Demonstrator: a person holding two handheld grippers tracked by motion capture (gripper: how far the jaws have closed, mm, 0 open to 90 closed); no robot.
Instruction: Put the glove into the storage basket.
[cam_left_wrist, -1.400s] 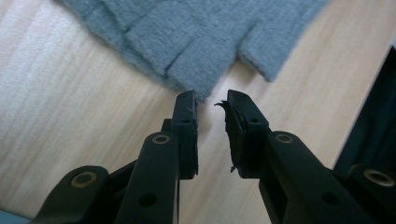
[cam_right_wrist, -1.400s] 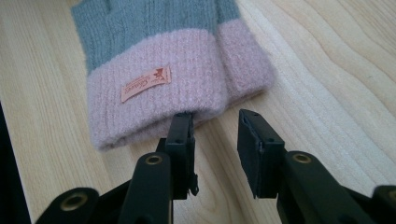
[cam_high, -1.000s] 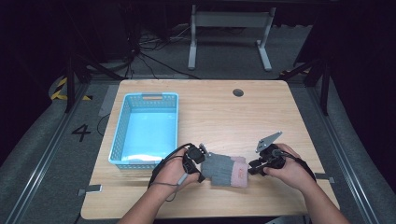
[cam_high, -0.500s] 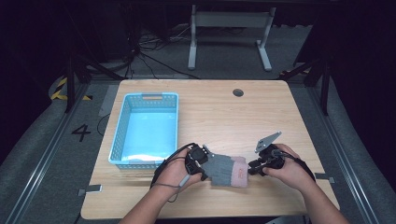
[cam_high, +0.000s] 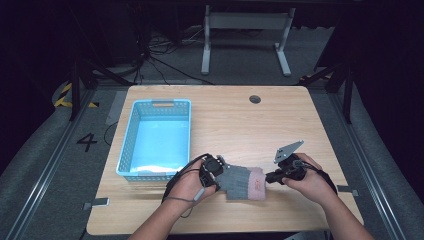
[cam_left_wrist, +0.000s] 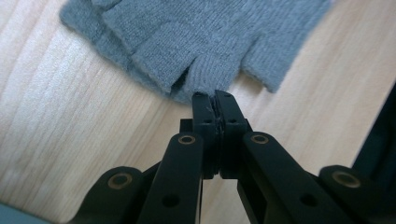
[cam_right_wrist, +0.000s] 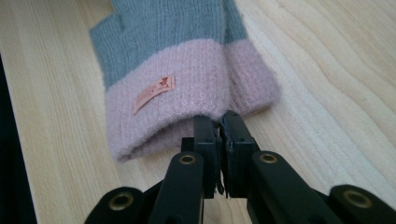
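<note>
Pinching glove, both grippers

Black two-jaw left gripper, brass pivot screws; right gripper alike, trailing cable.

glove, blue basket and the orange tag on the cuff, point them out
glove (cam_high: 239, 180), high view, grey knit body
blue basket (cam_high: 129, 132), high view, left wall
orange tag (cam_right_wrist: 154, 94), right gripper view, middle of tag

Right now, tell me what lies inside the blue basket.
The blue basket shows a bare pale blue floor, with nothing visible on it. Its near wall hides the strip of floor just behind it.
</note>
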